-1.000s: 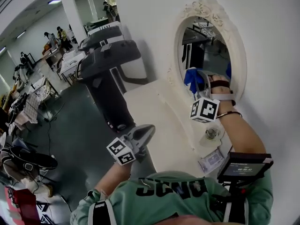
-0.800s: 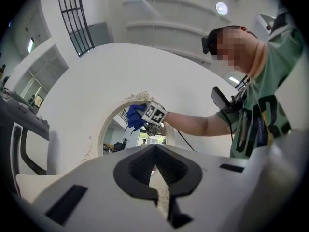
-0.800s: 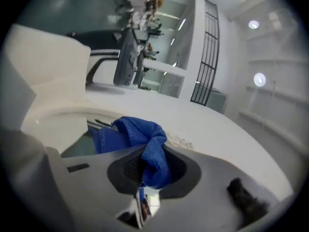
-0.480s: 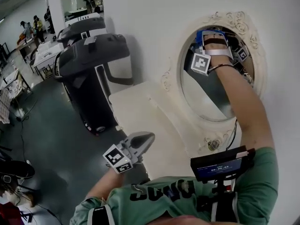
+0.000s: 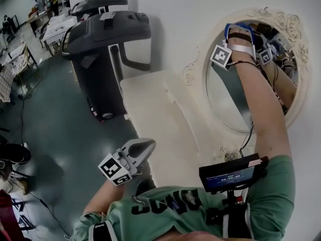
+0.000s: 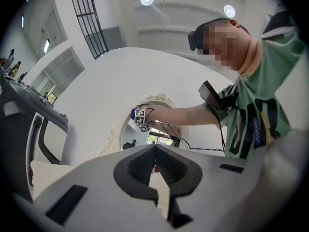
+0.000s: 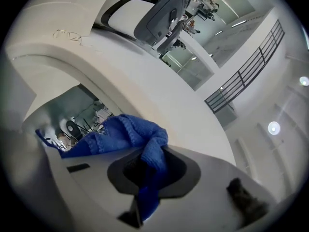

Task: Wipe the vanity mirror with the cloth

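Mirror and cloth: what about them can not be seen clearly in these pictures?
- Head view: the right gripper hides nearly all the cloth; the arm crosses the mirror.
- Right gripper view: the bunched cloth hides whether it touches the mirror.
- Left gripper view: the mirror is small, its lower part behind the left gripper.
- Any smears on the mirror: too small in every view.

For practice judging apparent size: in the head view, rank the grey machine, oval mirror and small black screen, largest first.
1. oval mirror, frame included
2. grey machine
3. small black screen, though nearest the camera
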{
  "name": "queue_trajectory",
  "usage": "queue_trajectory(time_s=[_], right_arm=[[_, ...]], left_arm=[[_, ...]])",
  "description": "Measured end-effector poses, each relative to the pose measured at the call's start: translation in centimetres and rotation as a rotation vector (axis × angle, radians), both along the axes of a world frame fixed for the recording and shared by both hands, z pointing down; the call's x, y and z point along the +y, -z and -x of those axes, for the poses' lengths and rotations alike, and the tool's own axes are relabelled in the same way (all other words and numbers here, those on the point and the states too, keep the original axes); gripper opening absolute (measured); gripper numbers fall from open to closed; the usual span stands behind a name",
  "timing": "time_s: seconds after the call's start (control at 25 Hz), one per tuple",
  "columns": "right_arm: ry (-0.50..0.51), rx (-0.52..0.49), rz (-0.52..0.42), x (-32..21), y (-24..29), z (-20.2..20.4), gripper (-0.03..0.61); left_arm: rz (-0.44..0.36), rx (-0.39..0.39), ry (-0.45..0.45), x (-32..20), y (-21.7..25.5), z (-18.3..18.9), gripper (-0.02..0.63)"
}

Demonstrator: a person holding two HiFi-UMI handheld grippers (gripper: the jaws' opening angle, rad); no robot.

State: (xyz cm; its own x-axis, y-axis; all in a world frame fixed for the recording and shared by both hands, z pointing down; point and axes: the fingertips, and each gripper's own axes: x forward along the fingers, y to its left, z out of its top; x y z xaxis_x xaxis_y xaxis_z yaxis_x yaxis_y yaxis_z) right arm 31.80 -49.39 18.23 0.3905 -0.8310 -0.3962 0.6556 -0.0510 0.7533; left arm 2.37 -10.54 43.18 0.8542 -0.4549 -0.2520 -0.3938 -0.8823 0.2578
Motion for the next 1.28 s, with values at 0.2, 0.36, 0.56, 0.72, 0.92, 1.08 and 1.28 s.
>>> queue_trajectory(time_s=[0.2, 0.36, 0.56, 0.72, 0.92, 1.08, 1.28], right_arm=[[0.038, -0.018, 0.086, -2.4, -6.9, 0.9, 0.044], [0.085, -0.026, 0.176, -3.6, -14.0, 1.6, 0.044], [0.108, -0.023, 0.385, -2.8, -25.0, 1.4, 0.044], [0.089, -0.058, 0.554, -0.2, -33.2, 0.4, 0.044], [0.061, -0.097, 0.754, 3.9, -39.9, -0.9, 0.044], [0.014, -0.123, 0.878, 7.0, -42.6, -2.1, 0.044], [0.053, -0.177, 0.963, 11.2, -43.8, -0.9, 0.044]], left_arm=[[0.012, -0.017, 0.05, -1.1, -1.1, 0.8, 0.011], [0.015, -0.023, 0.088, -3.1, -1.8, 2.0, 0.011], [0.024, -0.009, 0.103, -5.0, -2.5, 2.7, 0.011], [0.071, 0.031, 0.073, -5.2, -3.6, 2.1, 0.011], [0.101, 0.041, 0.036, -3.9, -4.5, 1.0, 0.011], [0.098, 0.047, 0.031, -3.0, -3.6, 1.2, 0.011], [0.092, 0.04, 0.039, -1.4, -2.7, 1.7, 0.009]])
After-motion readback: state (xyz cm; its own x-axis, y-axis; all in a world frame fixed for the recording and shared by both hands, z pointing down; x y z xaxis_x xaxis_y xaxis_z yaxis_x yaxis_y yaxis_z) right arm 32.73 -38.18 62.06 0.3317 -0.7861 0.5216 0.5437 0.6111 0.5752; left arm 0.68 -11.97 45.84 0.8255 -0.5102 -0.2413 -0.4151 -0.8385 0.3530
